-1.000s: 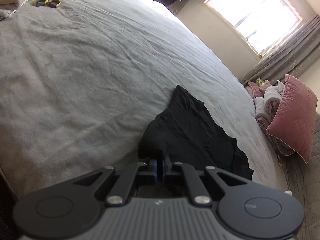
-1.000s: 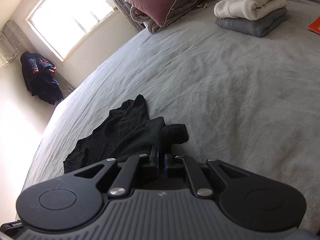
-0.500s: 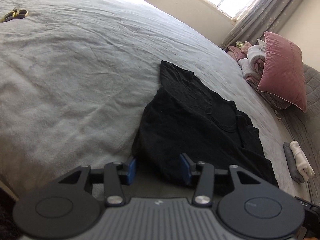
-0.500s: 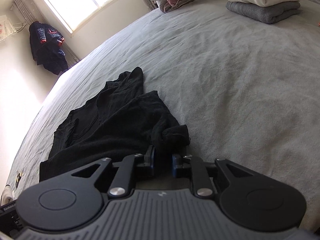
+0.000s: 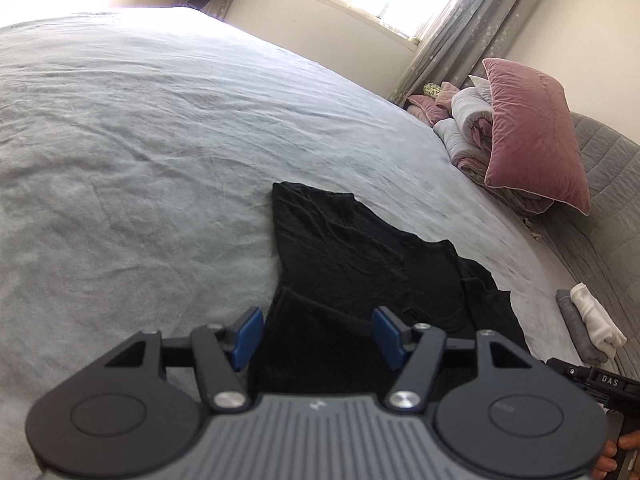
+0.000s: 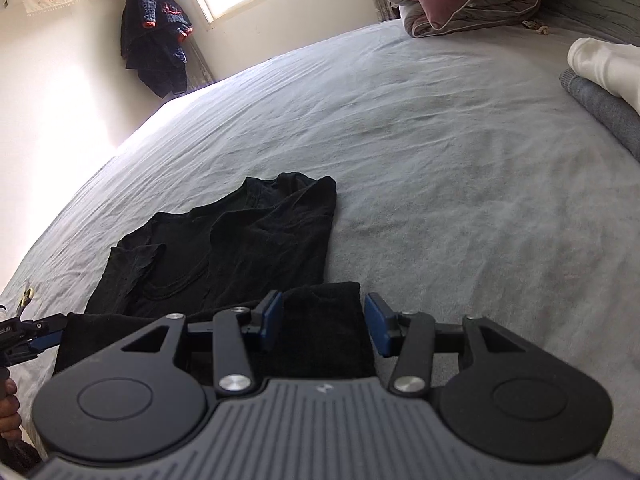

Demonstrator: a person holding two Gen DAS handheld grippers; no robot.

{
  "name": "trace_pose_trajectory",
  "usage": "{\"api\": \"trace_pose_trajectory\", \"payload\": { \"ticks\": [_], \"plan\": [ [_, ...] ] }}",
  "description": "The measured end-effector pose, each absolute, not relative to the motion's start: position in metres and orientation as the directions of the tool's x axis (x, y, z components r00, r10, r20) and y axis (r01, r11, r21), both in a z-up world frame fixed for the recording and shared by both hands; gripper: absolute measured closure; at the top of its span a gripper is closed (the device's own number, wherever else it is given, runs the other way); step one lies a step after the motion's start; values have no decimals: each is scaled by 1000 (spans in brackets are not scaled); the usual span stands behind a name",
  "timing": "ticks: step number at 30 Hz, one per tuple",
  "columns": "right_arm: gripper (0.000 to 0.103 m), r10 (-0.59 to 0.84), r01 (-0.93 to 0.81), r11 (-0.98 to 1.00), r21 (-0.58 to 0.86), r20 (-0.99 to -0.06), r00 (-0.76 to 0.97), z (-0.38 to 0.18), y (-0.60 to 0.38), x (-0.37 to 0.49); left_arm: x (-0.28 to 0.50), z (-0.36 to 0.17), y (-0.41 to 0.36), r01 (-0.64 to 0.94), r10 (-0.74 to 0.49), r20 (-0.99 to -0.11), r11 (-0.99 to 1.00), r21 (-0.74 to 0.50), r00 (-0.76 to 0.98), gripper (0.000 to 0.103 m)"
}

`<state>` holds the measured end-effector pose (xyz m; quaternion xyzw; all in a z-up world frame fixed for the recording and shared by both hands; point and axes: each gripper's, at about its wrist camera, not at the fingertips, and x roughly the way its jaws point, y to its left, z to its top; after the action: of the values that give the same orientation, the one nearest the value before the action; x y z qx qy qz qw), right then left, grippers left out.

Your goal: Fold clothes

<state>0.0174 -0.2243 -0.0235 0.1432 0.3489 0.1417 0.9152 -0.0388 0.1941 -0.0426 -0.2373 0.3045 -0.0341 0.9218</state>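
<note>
A black T-shirt (image 5: 360,264) lies spread on the grey bed sheet (image 5: 140,140), its near edge folded over toward me. My left gripper (image 5: 318,336) hangs open just above that near edge, blue pads wide apart and holding nothing. In the right wrist view the same black T-shirt (image 6: 224,248) shows its collar at the far end, with a folded flap under my right gripper (image 6: 324,328), which is open and empty too. The left gripper (image 6: 36,330) pokes in at the left edge there.
A pink pillow (image 5: 532,136) and rolled quilts sit at the bed's head. Folded grey and white clothes (image 6: 604,80) lie to the right. Dark garments (image 6: 156,52) hang in the corner by the window. Scissors (image 6: 26,298) rest at the far left on the sheet.
Both grippers were shut on the shirt's edge a second ago; they have let go, opened wide, and the shirt now lies flatter on the bed.
</note>
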Motion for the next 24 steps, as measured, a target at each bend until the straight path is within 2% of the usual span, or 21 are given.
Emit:
{"api": "trace_pose_trajectory", "payload": {
  "ticks": [3,4,5,7,9,10,11,15,20,24],
  "plan": [
    [54,410,-208,893,400,-530,742,-37,-231,17,-42,-58,198,-53,-233,-476,856,-514,848,45],
    [54,426,-220,883,415,-512,746,-42,-233,16,-44,-65,200,-56,-238,-457,839,-542,857,51],
    [54,428,-226,882,413,-504,750,-43,-232,16,-45,-73,203,-60,-241,-439,820,-569,865,63],
    [57,432,-239,881,408,-487,759,-46,-231,17,-45,-78,210,-81,-241,-427,789,-609,872,77],
    [79,433,-249,880,405,-468,770,-48,-230,17,-45,-79,212,-79,-245,-416,778,-624,876,83],
    [83,436,-252,877,408,-461,773,-49,-231,16,-45,-79,213,-78,-247,-411,772,-631,878,91],
    [88,436,-254,876,410,-451,778,-49,-231,15,-46,-80,213,-77,-249,-405,766,-638,880,94],
    [96,426,-265,878,398,-400,811,-44,-233,7,-47,-81,217,-72,-257,-382,742,-666,888,98],
    [97,399,-291,897,332,-331,855,-30,-226,-3,-49,-80,217,-73,-243,-364,737,-672,899,98],
    [97,351,-257,928,271,-404,845,-36,-216,11,-50,-79,214,-136,-170,-399,762,-633,901,98]
  ]
}}
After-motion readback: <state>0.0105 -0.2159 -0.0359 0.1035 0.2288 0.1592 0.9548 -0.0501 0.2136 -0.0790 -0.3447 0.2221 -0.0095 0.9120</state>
